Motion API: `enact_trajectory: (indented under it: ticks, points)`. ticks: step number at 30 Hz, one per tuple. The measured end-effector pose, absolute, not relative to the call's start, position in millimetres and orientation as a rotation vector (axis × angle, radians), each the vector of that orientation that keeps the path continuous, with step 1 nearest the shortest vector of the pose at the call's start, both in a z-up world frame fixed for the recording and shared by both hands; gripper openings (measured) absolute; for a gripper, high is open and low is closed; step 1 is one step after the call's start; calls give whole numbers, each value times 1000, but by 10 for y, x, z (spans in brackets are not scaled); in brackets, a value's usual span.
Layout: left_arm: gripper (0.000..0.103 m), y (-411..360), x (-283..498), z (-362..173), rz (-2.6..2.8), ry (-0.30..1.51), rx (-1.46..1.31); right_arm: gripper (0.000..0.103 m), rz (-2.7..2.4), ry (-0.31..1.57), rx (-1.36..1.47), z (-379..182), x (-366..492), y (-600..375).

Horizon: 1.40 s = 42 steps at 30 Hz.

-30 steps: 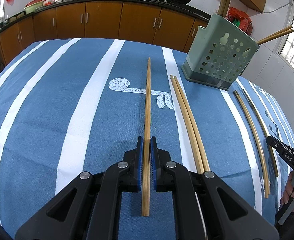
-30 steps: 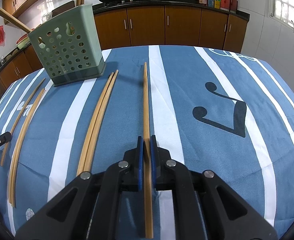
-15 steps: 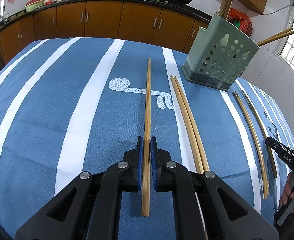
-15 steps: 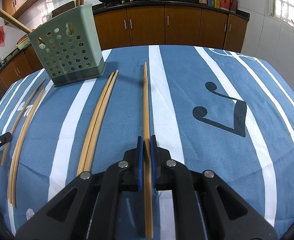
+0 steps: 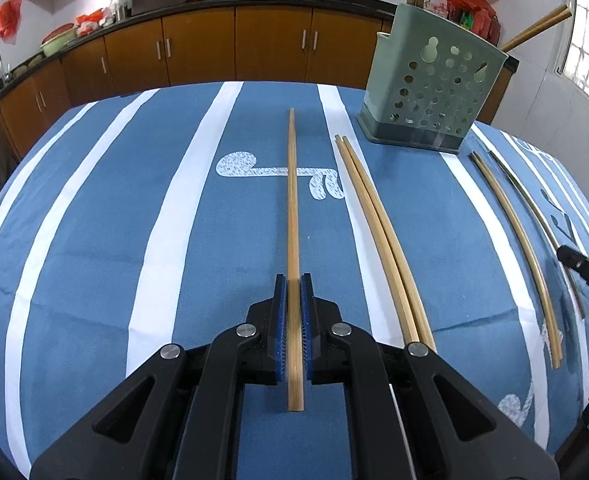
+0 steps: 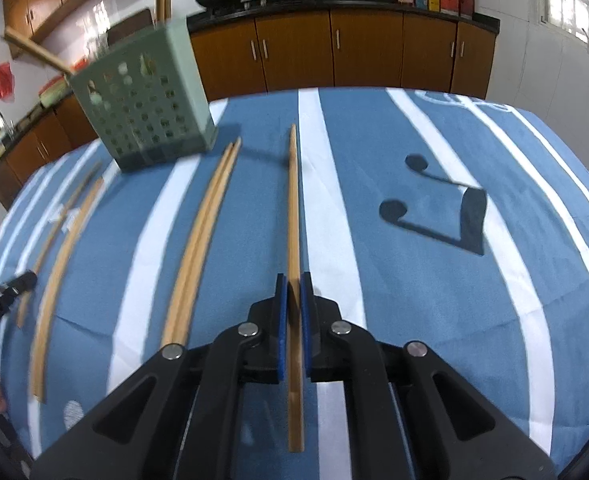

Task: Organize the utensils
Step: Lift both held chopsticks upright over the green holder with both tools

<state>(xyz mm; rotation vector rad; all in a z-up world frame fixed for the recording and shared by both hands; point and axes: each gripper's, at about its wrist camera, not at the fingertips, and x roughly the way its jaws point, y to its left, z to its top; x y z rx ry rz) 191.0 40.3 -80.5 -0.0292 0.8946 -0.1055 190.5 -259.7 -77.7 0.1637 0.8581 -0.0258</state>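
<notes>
My left gripper [image 5: 293, 282] is shut on a long wooden chopstick [image 5: 292, 208] that points away over the blue striped tablecloth. My right gripper [image 6: 293, 282] is shut on another wooden chopstick [image 6: 293, 208], raised off the cloth with its shadow below. A green perforated utensil holder [image 5: 434, 92] stands at the far right of the left wrist view and holds several chopsticks; it also shows in the right wrist view [image 6: 142, 104] at the far left. A pair of chopsticks [image 5: 378, 232] lies on the cloth; the same pair shows in the right wrist view [image 6: 202, 232].
Two more curved-looking chopsticks [image 5: 514, 240] lie at the right of the left wrist view, and show at the left of the right wrist view [image 6: 58, 264]. The other gripper's tip [image 5: 586, 270] shows at the right edge. Kitchen cabinets [image 5: 254, 48] and woks stand behind the table [image 5: 94, 240].
My right gripper has lifted and tilted with its chopstick; the view is blurred and the holder appears shifted. The left gripper has barely moved and still holds its chopstick.
</notes>
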Motion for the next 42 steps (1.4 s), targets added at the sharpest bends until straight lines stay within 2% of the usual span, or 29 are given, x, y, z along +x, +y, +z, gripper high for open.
enact_trajectory:
  ticks: [22, 33, 42]
  points:
    - [7, 552, 1680, 352, -142, 566, -108, 8, -29, 481, 192, 321, 1628, -2765]
    - [7, 483, 1726, 562, -152, 530, -85, 8, -17, 431, 160, 539, 1686, -2699]
    - [7, 238, 1649, 1109, -240, 413, -33, 8, 106, 306, 202, 1230, 1646, -2649]
